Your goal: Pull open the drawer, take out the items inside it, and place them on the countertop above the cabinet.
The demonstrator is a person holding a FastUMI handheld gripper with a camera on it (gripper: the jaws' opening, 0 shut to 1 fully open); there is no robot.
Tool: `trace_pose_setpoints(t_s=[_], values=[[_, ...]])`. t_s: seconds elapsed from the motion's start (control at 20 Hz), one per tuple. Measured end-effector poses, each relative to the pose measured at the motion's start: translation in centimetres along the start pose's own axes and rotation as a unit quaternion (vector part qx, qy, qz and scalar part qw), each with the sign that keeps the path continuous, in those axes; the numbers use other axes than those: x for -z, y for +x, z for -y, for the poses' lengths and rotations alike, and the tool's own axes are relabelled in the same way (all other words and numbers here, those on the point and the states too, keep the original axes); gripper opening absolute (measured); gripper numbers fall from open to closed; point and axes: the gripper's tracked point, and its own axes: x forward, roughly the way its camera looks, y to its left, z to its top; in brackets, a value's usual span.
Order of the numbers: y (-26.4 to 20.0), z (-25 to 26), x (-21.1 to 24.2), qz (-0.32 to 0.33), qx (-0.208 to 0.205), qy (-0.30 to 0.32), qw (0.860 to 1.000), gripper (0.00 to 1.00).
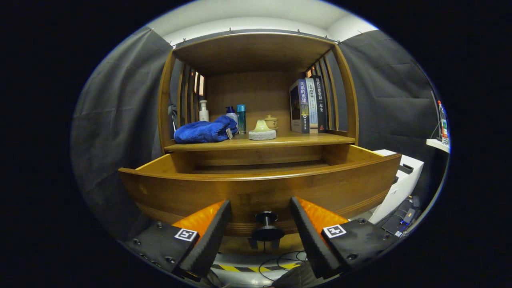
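The wooden drawer (260, 188) of the cabinet stands pulled out toward me, its front panel just ahead of my fingers. Its dark round knob (267, 226) sits between my fingers, untouched by either. My gripper (261, 210) is open, the jaws wide apart on both sides of the knob. The drawer's inside is hidden behind its front wall. Above it lies the countertop (304, 139), carrying a folded blue towel (204, 131), a white pump bottle (203, 111), a blue-capped bottle (241, 118), a small pale cone-shaped piece on a round base (262, 131) and a small jar (271, 121).
Several books (308, 105) stand upright at the right of the countertop against slatted side walls. A white machine (400, 188) stands to the right of the cabinet, with cables on the floor. A small shelf with a bottle (442, 124) hangs further right.
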Motion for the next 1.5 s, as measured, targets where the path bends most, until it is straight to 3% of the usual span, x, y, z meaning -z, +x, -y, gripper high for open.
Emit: trace_pose_setpoints(t_s=[1.0, 1.5], values=[[12.7, -0.4, -3.0, 0.014, 0.005, -0.006, 1.0, 0.98], [14.1, -0.4, -3.1, 0.012, 0.012, -0.002, 1.0, 0.98]])
